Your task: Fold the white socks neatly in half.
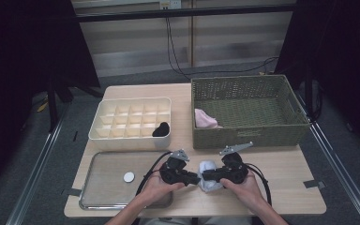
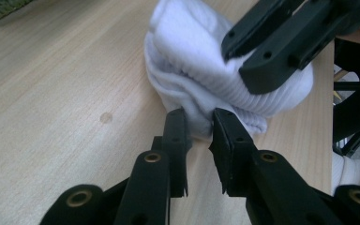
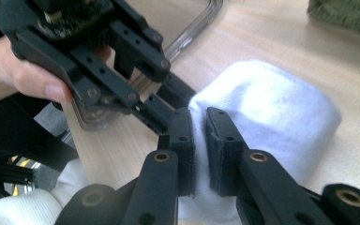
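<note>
Left gripper (image 2: 199, 124) nips what looks like the sock's (image 1: 208, 174) edge at the table's (image 1: 281, 180) front, while my right gripper (image 3: 199, 123) clamps its middle, steadying it, probably for folding.

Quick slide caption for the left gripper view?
Both grippers pinch a rolled white sock on the wooden table.

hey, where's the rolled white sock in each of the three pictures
High view: white sock at bottom centre, between the two grippers.
Left gripper view: white sock at upper centre, above the jaws.
Right gripper view: white sock right of centre.
Shared landmark: the green wicker basket.
</note>
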A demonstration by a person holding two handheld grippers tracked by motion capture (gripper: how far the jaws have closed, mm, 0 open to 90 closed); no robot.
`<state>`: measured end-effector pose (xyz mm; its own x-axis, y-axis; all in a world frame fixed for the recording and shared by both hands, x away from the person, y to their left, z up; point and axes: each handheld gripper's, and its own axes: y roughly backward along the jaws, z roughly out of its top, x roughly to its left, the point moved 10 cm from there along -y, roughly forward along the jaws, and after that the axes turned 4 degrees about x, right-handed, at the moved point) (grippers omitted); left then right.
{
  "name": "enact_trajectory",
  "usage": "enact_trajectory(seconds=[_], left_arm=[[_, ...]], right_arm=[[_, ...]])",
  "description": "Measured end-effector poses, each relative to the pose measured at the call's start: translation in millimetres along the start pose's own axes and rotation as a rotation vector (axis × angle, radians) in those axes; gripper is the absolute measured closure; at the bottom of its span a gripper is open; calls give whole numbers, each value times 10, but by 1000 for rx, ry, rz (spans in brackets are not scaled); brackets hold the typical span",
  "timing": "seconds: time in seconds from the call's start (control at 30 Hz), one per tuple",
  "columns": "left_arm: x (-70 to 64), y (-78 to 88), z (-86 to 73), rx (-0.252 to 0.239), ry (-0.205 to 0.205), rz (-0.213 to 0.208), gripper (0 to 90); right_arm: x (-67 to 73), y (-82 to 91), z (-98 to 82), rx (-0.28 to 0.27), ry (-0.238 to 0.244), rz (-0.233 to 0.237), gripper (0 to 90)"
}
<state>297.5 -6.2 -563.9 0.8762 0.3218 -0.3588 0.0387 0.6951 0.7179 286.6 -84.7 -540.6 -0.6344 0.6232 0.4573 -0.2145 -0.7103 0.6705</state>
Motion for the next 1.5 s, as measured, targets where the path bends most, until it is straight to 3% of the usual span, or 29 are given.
enact_trajectory(seconds=[0.23, 0.27, 0.3, 0.37, 0.43, 0.5, 0.53, 0.77, 0.8, 0.83, 0.87, 1.03, 1.1, 1.17, 1.2, 1.33, 1.4, 1.5], left_arm=[[54, 79, 4, -12, 16, 16, 748], [90, 137, 38, -37, 32, 31, 741], [90, 158, 54, -49, 34, 14, 738], [114, 219, 106, -79, 47, 23, 719], [126, 243, 128, -86, 53, 22, 698], [162, 326, 263, -157, 79, 18, 653], [161, 336, 298, -166, 83, 7, 639], [147, 236, 401, -157, 80, 3, 592], [182, 167, 391, -130, 70, 45, 590], [182, 167, 391, -130, 70, 45, 580], [174, 125, 381, -120, 87, 13, 571], [162, 102, 350, -107, 82, 27, 557], [181, 111, 345, -110, 90, 33, 556], [185, 115, 339, -106, 93, 37, 547], [183, 138, 354, -121, 94, 34, 540], [178, 180, 390, -129, 102, 56, 523], [151, 174, 404, -135, 98, 45, 509], [126, 152, 402, -125, 94, 44, 487]], right_arm=[[-30, -95, -43, 30, 9, -20, 833], [-31, -98, -41, 29, 6, -18, 832], [-27, -94, -38, 26, 9, -17, 826], [-18, -77, -29, 12, 3, -6, 801], [-14, -61, -26, 6, 4, 0, 783], [3, -26, -28, 6, 4, 14, 741], [13, -18, -28, 4, 3, 20, 721], [36, 0, -37, 10, 9, 21, 678], [45, 18, -42, 18, 8, 20, 637], [45, 18, -42, 18, 8, 20, 637], [54, 61, -43, 28, 5, 20, 596], [30, 182, -62, 23, 1, -7, 552], [34, 287, -43, -8, -10, -1, 542], [41, 331, -42, -13, -4, -1, 543], [63, 406, -45, -34, -2, 15, 608], [99, 495, -80, -56, 2, 38, 706], [84, 504, -98, -70, -2, 37, 780], [83, 465, -130, -62, -12, 39, 793]])
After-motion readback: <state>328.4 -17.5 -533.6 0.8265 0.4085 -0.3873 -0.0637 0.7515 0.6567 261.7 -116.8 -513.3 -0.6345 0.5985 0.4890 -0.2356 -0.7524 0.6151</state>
